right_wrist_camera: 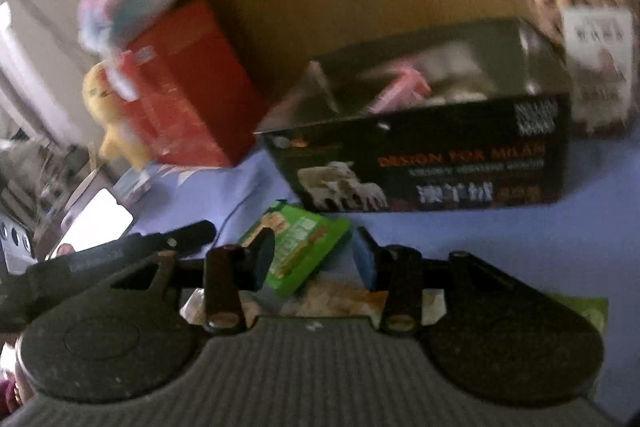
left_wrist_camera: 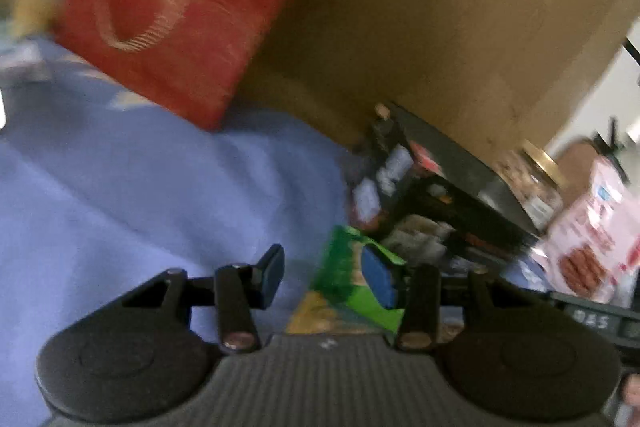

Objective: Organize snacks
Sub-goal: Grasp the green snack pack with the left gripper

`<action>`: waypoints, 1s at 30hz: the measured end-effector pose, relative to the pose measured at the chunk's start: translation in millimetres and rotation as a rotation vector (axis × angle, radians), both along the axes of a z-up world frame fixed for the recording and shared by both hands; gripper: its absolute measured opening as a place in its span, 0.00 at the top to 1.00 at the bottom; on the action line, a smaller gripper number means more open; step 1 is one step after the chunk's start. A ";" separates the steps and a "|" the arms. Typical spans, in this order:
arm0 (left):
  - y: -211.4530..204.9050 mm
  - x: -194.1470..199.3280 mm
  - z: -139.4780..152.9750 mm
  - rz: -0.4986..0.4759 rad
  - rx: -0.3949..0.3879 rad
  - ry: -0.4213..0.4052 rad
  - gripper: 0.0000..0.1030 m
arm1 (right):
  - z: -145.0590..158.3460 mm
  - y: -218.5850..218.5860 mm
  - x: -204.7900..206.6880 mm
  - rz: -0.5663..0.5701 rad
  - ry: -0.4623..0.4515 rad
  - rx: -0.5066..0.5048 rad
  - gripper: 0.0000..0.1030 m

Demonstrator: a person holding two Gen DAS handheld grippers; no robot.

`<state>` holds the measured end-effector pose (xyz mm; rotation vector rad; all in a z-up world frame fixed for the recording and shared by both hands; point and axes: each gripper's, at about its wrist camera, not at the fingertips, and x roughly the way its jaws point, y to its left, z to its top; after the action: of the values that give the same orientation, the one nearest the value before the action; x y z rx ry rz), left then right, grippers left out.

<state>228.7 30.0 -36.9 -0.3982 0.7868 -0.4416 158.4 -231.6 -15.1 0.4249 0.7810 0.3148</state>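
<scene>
A green snack packet (right_wrist_camera: 302,247) lies flat on the blue cloth, in front of an open black box (right_wrist_camera: 432,143) that holds some packets. My right gripper (right_wrist_camera: 316,259) is open, its jaws on either side of the packet's near end. In the left wrist view the same green packet (left_wrist_camera: 348,279) sits by the right finger of my left gripper (left_wrist_camera: 326,275), which is open and empty. The black box (left_wrist_camera: 440,187) is to its right. Both views are blurred.
A red box (left_wrist_camera: 176,15) stands at the back left against a large cardboard box (left_wrist_camera: 460,27). A jar with a gold lid (left_wrist_camera: 536,179) and a pink box (left_wrist_camera: 592,235) stand right of the black box. A yellow soft toy (right_wrist_camera: 112,115) leans by the red box.
</scene>
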 end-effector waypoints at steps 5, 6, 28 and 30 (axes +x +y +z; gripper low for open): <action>-18.1 5.3 -3.6 -0.081 0.001 -0.012 0.58 | -12.4 -9.2 7.5 -0.045 0.085 0.028 0.55; -17.7 4.9 -8.4 -0.081 -0.006 -0.003 0.56 | -16.6 -9.0 11.7 -0.045 0.106 0.041 0.55; -4.7 6.7 -17.8 -0.138 -0.126 0.062 0.61 | -33.9 -4.4 11.6 0.010 0.092 0.235 0.74; -3.8 4.7 -17.7 -0.152 -0.140 0.069 0.66 | -30.2 -6.4 5.5 0.008 0.078 0.227 0.74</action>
<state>233.4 26.2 -54.6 -0.4877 0.8593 -0.6305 163.9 -238.1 -45.3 0.6505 0.8263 0.3986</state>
